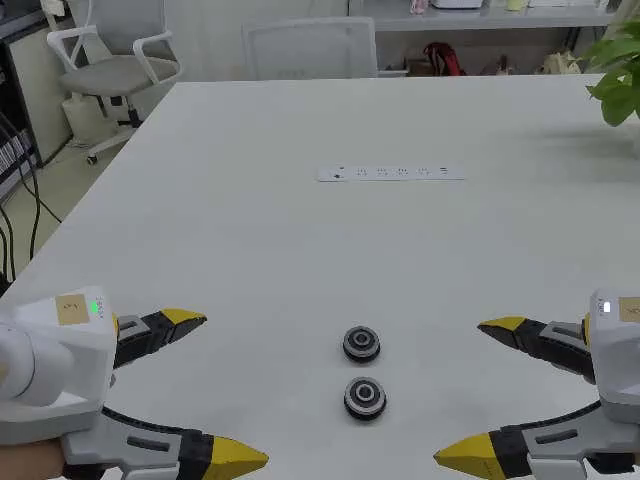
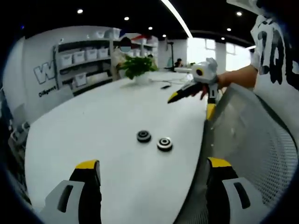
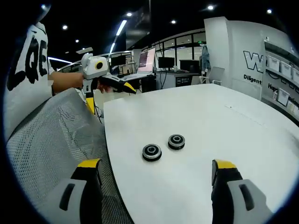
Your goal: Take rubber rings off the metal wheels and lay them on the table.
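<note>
White table (image 1: 280,230): upper wheel (image 1: 362,343), lower wheel (image 1: 365,397) at lower centre; left gripper (image 1: 225,388), right gripper (image 1: 467,391) in bottom corners gape wide, empty.

Head view's edges crop left tongs (image 1: 231,388), right tongs (image 1: 461,392) and plant (image 1: 622,90).

A white desk (image 1: 250,200) carries a flat white power strip (image 1: 391,173). Well apart from the power strip, on the person's side of it, lie a small black-rimmed wheel (image 1: 361,343) and a second wheel (image 1: 365,398), close together but not touching.
</note>
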A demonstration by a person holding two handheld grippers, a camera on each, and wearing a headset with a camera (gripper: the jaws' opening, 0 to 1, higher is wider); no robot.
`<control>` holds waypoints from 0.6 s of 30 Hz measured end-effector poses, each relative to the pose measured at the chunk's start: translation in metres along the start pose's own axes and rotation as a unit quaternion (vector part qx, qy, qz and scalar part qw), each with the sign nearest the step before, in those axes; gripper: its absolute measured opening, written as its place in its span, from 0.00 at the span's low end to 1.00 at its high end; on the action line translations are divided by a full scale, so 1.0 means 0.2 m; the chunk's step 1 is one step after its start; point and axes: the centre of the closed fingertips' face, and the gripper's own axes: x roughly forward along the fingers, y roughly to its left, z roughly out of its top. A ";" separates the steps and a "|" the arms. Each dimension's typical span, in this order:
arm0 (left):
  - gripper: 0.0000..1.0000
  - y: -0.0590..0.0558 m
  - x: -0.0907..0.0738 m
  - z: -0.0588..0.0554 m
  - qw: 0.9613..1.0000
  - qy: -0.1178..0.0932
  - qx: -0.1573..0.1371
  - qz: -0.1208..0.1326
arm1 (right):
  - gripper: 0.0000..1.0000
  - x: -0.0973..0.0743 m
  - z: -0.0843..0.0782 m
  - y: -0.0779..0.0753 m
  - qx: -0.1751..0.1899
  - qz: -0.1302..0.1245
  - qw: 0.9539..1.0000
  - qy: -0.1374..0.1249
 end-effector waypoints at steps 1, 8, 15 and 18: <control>0.95 0.00 0.00 0.00 1.000 0.000 0.000 0.000 | 0.92 0.00 0.00 0.00 0.000 0.000 1.000 0.001; 0.95 0.00 0.00 0.00 1.000 -0.001 0.001 -0.001 | 0.92 0.00 0.00 0.00 -0.002 -0.001 1.000 0.002; 0.95 0.00 0.00 0.01 1.000 -0.001 0.002 0.001 | 0.91 0.00 -0.01 0.00 -0.003 -0.002 1.000 0.005; 0.95 0.01 0.00 0.01 1.000 -0.001 0.003 0.000 | 0.91 0.00 0.00 0.00 -0.003 -0.002 1.000 0.004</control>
